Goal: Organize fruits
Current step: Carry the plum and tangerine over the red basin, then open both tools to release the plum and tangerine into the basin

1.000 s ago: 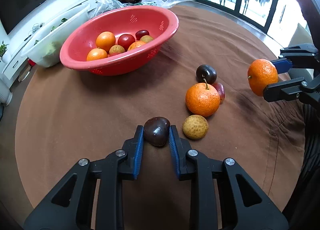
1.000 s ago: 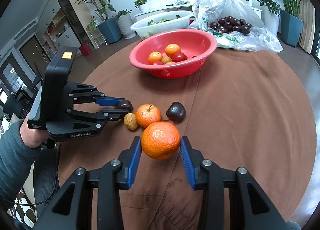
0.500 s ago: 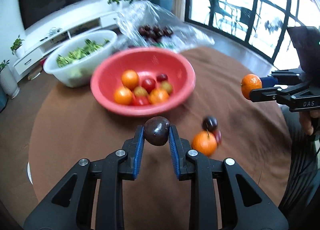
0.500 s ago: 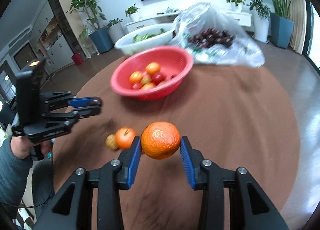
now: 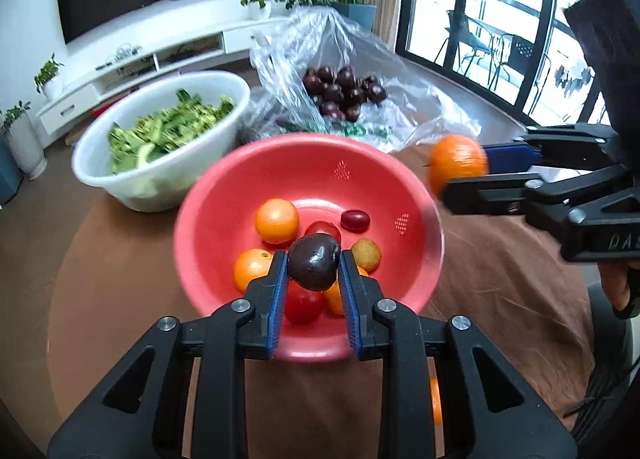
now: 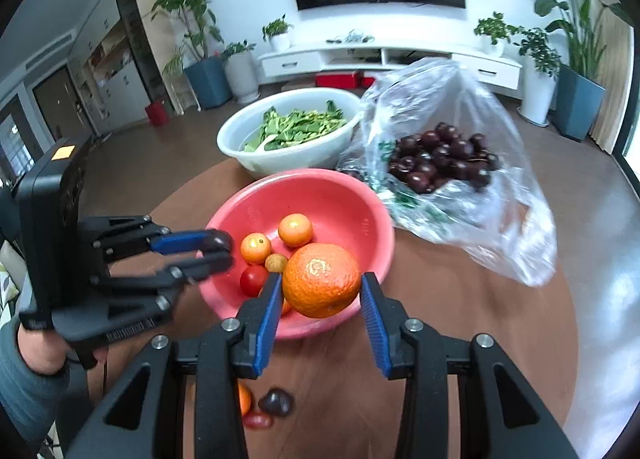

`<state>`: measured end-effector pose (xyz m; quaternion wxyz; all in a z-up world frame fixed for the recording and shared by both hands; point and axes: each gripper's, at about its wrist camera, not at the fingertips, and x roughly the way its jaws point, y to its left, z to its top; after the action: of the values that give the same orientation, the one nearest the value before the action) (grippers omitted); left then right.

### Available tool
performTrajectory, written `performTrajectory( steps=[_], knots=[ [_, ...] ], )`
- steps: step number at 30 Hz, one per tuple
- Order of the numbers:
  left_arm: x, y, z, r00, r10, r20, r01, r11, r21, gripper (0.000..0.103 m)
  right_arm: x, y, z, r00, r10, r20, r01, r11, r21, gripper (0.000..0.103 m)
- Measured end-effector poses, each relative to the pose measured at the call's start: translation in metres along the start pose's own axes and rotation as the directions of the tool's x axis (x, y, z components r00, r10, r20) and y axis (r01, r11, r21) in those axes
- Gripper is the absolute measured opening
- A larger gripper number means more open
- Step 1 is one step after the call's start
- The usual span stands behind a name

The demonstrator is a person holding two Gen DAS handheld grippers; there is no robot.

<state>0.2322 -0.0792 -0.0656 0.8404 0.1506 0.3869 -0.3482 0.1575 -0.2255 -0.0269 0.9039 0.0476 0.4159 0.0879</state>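
My left gripper (image 5: 314, 269) is shut on a dark plum (image 5: 314, 267) and hangs over the near side of the red basin (image 5: 224, 195), which holds several oranges, tomatoes and a small yellow fruit. My right gripper (image 6: 320, 287) is shut on a big orange (image 6: 322, 279) above the basin's near rim (image 6: 320, 179). In the left wrist view that orange (image 5: 456, 163) and the right gripper (image 5: 464, 175) show just right of the basin. The left gripper (image 6: 220, 249) shows at the basin's left rim in the right wrist view.
A white basin of greens (image 5: 160, 139) stands behind the red one. A clear bag of dark plums (image 6: 440, 159) lies at the back right. Under my right gripper an orange (image 6: 245, 399), a dark plum (image 6: 276, 403) and a red fruit (image 6: 258, 421) lie on the brown tablecloth (image 6: 460, 319).
Both grippers have risen and travelled from the loose fruit near the table's front to the red basin, each keeping its fruit. The basin now fills the middle of both views.
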Motion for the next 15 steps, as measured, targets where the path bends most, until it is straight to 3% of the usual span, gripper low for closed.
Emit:
performTrajectory(
  steps=[6, 15],
  knots=[
    [0.029, 0.005, -0.003, 1.0, -0.002, -0.023, 0.001, 1.0, -0.025, 0.024, 0.034, 0.006, 0.004, 0.998, -0.002, -0.057, 0.0, 0.999, -0.038, 0.042],
    [0.042, -0.002, -0.004, 0.999, 0.015, -0.04, -0.014, 1.0, 0.005, 0.024, 0.062, 0.005, 0.004, 0.993, -0.028, -0.113, 0.02, 0.998, -0.066, 0.042]
  ],
)
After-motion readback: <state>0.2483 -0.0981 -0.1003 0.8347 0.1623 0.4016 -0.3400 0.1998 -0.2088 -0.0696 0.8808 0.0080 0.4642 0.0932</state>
